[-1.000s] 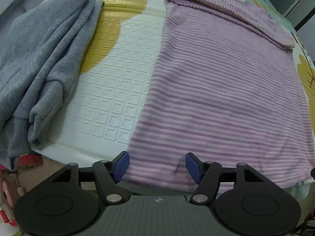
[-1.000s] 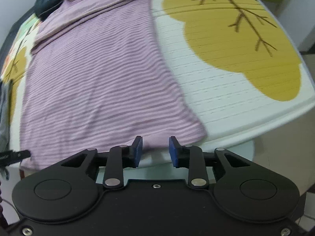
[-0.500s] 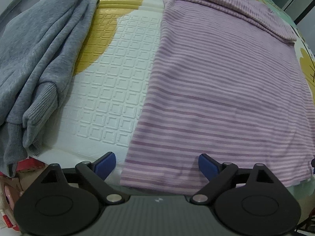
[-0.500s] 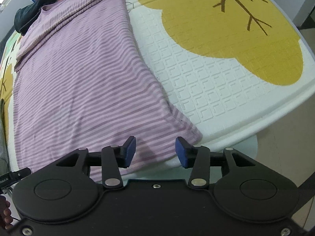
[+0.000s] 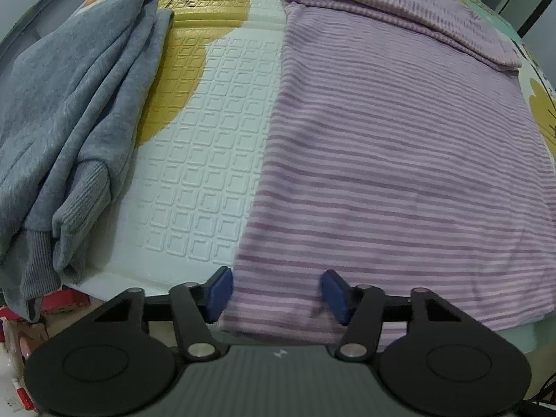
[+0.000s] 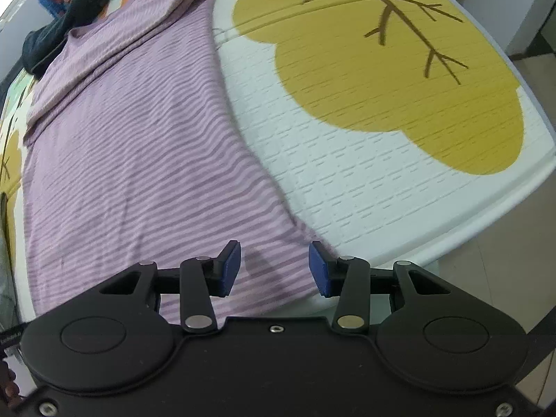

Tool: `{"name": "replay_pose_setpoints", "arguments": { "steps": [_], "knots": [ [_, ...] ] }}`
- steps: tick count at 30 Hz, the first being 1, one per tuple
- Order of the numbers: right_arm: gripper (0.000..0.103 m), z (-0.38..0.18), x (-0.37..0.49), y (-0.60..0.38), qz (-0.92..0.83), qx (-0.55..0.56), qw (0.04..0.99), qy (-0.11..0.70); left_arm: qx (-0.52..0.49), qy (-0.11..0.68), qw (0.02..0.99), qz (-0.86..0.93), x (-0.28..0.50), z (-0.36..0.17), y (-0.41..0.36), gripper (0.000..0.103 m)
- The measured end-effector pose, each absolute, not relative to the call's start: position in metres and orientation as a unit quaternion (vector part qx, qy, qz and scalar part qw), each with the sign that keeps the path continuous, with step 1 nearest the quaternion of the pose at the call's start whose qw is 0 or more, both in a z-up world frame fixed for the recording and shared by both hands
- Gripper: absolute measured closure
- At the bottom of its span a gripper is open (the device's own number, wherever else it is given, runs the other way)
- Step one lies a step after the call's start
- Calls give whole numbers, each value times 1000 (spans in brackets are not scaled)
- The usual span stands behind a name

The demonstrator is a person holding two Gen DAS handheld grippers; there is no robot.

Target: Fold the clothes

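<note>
A purple striped shirt (image 5: pixel 399 146) lies spread flat on the foam mat, its sleeves folded across the far end. My left gripper (image 5: pixel 277 293) is open at the shirt's near left hem corner, and the cloth lies between its blue pads (image 5: pixel 220 292). In the right wrist view the same shirt (image 6: pixel 139 156) runs away to the left. My right gripper (image 6: pixel 274 267) is open over the near right hem corner, with striped cloth between its fingers (image 6: pixel 318 269). Neither holds the fabric.
A crumpled grey sweater (image 5: pixel 69 121) lies on the mat left of the shirt, hanging over the near edge. The white and yellow mat (image 6: pixel 399 121) is bare to the right. A dark garment (image 6: pixel 62 31) sits at the far end. The mat's near edge drops to the floor.
The left jaws widened, then narrowed somewhat around the hem corner. The right jaws opened from nearly closed and moved slightly in over the right hem corner.
</note>
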State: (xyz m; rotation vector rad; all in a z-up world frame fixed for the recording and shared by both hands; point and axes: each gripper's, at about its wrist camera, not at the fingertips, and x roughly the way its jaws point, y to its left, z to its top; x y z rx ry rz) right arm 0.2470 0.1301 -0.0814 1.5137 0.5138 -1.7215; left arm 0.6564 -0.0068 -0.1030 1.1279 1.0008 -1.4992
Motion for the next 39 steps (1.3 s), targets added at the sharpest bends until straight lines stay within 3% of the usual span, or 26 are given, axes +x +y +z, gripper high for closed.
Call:
{"name": "replay_pose_setpoints", "arguments": {
  "steps": [2, 4, 6, 9, 21, 24, 26, 34, 39],
  "knots": [
    [61, -82, 241, 131, -681, 594, 378, 204, 461, 413, 486, -617, 656, -102, -8, 56],
    [61, -83, 236, 132, -681, 597, 372, 204, 457, 420, 479, -620, 656, -101, -9, 77],
    [61, -86, 233, 133, -677, 605, 368, 201, 455, 429, 468, -624, 656, -101, -11, 87],
    [61, -93, 233, 134, -665, 617, 367, 206, 457, 430, 461, -627, 652, -100, -12, 93],
    [63, -97, 235, 135, -656, 615, 374, 226, 452, 443, 444, -634, 652, -93, -18, 94],
    [75, -97, 238, 133, -650, 613, 381, 236, 455, 443, 441, -634, 649, -94, -20, 95],
    [92, -97, 240, 131, -643, 616, 387, 238, 456, 443, 437, -637, 647, -93, -22, 95],
    [94, -92, 261, 130, -616, 638, 408, 217, 477, 434, 432, -630, 648, -91, -24, 95],
    [94, -87, 262, 130, -614, 638, 388, 254, 493, 440, 428, -616, 655, -93, -20, 95]
  ]
}}
